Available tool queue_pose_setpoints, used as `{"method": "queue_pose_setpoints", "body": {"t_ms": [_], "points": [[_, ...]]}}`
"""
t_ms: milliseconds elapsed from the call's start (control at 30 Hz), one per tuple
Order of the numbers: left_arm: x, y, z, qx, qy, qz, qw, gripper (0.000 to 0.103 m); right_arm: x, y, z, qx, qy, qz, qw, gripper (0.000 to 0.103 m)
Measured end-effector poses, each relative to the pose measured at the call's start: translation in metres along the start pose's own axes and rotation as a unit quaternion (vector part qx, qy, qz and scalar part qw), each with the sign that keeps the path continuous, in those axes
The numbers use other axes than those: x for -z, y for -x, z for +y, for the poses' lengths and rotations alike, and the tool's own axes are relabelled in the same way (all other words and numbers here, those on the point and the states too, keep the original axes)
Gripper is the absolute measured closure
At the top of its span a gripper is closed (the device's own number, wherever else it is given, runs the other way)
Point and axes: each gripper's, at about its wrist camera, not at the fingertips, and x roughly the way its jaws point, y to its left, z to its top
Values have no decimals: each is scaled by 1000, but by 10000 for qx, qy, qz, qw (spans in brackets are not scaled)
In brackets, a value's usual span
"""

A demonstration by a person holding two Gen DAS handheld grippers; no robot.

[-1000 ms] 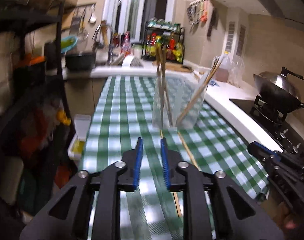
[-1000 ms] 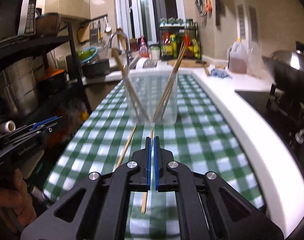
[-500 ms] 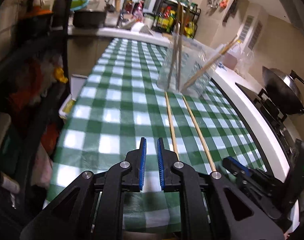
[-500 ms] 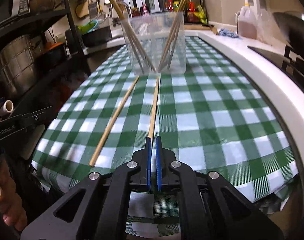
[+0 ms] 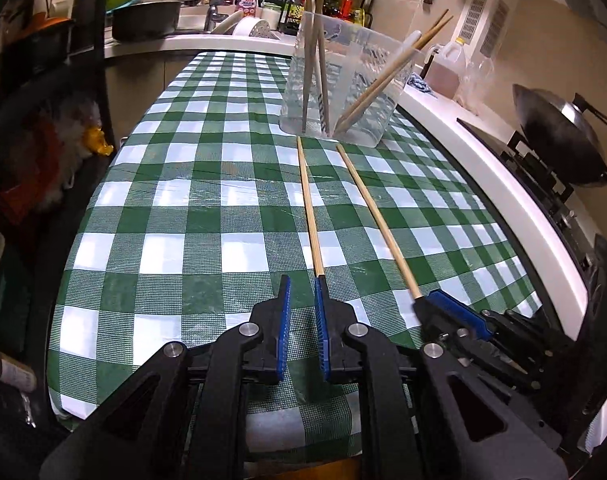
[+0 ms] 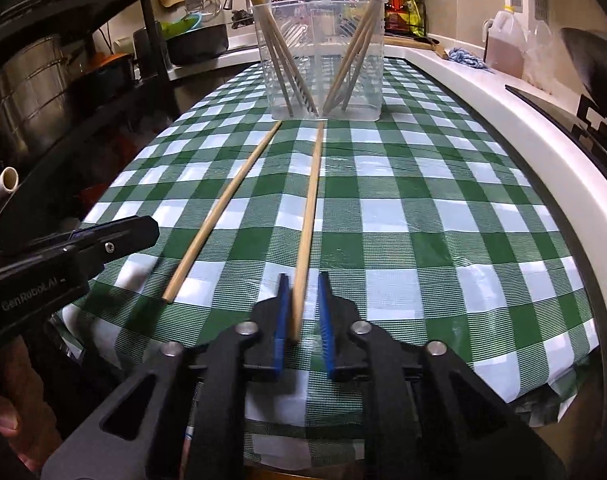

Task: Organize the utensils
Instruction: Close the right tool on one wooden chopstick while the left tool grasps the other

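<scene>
Two wooden chopsticks lie side by side on the green checked tablecloth [image 5: 183, 200], running toward a clear plastic container [image 5: 343, 80] that holds several more. My left gripper [image 5: 302, 280] hovers low at the near end of the left chopstick [image 5: 309, 208]. Its jaws are opening, a narrow gap with nothing inside, and the stick's end meets the right fingertip [image 5: 319, 280]. My right gripper [image 6: 303, 276] stands slightly open around the near end of the right chopstick [image 6: 309, 208], which rests against the left pad only. The left chopstick [image 6: 223, 208] and the container [image 6: 319, 60] also show there.
A white counter edge [image 6: 523, 128] runs along the right, with a wok [image 5: 559, 140] on the stove beyond it. A dark rack with pots [image 6: 43, 80] stands on the left. A jug [image 6: 503, 44] and a blue cloth [image 6: 463, 58] sit behind. The table's near edge is just below both grippers.
Both grippers have dropped toward the tablecloth and tipped downward, reaching the chopsticks' near ends. The right jaws, shut before, now stand slightly apart around the right chopstick.
</scene>
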Motion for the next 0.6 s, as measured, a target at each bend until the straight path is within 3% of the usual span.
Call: {"method": "queue_pose_setpoints", "body": {"t_ms": [100,533,567,600], "points": [[1,-4,-4,-68,-96,31,9999,66,1,4,-7,103,-11,-56,9999,97],[13,-18,-29,-505,-771,139,9956,64,3,11,-35,400,-228,-138,9988,97],[13,-18,-29,-536,-800,137,9953,65,4,10,-36,398,-235,-131,9988,97],[13,-17,-29,-602,-824,128,9947,75,4,10,-36,391,-237,-120,9989,97]]}}
